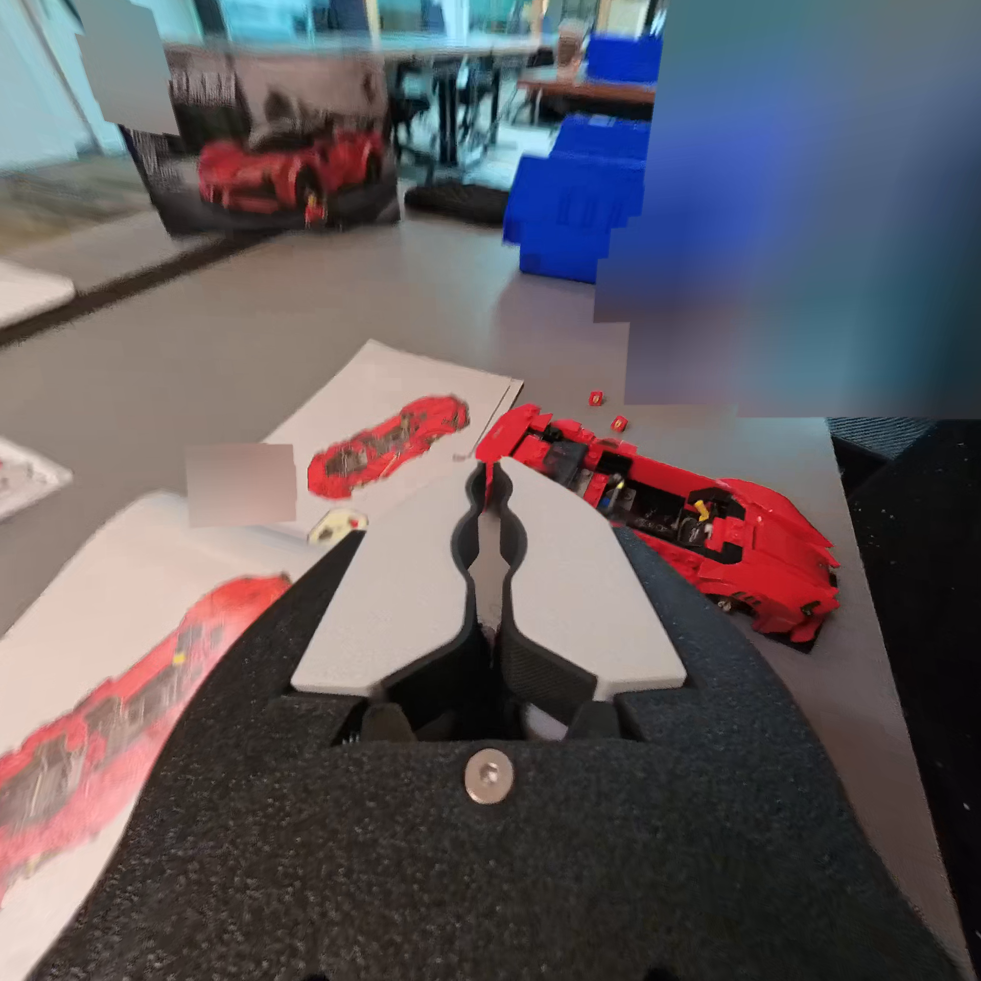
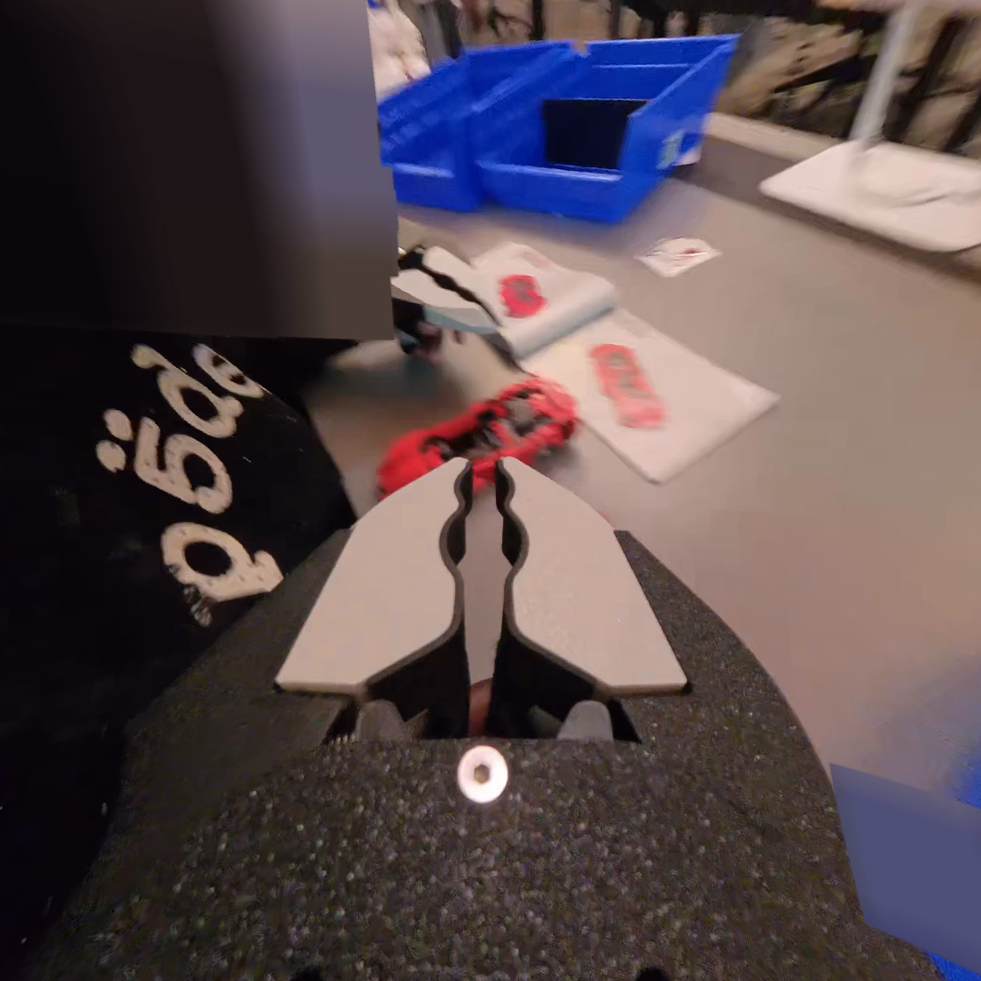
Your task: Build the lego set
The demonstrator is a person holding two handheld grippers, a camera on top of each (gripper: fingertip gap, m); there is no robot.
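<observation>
— Item one, red lego car [image 1: 663,509]: on the grey table [image 1: 265,318] beside the open instruction booklet [image 1: 403,403], long axis diagonal. Two loose red pieces [image 1: 618,423] show in the left view only.
— Claws?
— Left gripper [image 1: 489,467]: nearly closed, empty. Right gripper [image 2: 484,467]: narrow gap, empty.
— Bins?
— Blue bins [image 2: 557,175]: contents cannot be told.
</observation>
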